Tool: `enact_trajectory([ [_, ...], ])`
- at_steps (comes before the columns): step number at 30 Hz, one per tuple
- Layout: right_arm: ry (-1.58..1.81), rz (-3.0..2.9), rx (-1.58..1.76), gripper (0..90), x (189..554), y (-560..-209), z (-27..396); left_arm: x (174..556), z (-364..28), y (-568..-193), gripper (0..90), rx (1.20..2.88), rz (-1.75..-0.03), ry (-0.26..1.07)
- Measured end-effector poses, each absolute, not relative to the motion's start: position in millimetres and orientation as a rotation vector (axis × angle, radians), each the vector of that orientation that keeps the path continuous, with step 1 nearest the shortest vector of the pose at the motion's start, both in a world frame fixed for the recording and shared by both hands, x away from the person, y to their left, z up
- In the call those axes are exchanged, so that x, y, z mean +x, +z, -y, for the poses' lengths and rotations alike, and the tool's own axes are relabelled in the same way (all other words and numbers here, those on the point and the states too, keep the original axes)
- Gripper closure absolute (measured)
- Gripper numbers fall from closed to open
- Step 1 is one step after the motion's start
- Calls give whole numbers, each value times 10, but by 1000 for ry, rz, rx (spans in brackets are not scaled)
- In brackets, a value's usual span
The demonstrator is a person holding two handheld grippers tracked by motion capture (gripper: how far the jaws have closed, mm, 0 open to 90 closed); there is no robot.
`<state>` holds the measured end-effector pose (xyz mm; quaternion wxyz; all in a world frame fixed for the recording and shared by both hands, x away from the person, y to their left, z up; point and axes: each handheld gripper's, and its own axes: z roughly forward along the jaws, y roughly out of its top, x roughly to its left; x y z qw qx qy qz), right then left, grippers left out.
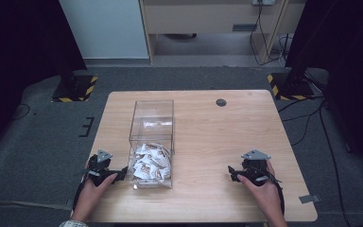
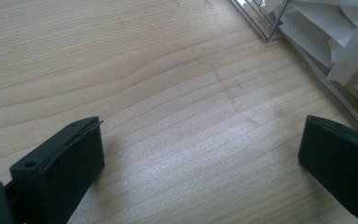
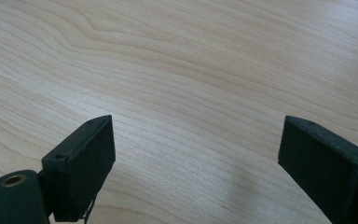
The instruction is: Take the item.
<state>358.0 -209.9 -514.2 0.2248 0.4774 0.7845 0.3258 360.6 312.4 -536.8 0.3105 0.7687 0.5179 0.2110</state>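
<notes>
Packets (image 1: 150, 162) in clear box (image 1: 152, 124); both hands low, flanking, tongs agape.

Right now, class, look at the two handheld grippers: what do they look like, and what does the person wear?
Both the left gripper and the right gripper are black, each topped by a grey three-cornered plate. Each has two flat, rectangular black jaws with small screw holes. A dark cable trails from each. A patterned cuff shows at the left wrist.

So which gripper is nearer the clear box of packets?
Left. The left gripper sits just beside the clear box, at its near left corner; the right gripper rests well off to the box's right.
</notes>
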Motion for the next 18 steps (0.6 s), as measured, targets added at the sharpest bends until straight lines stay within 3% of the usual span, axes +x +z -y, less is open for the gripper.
enact_trajectory([
  [18, 871, -2219, 1303, 130, 3536, -4974, 1930, 3607, -3125, -5368, 0, 2030, -1367, 557],
])
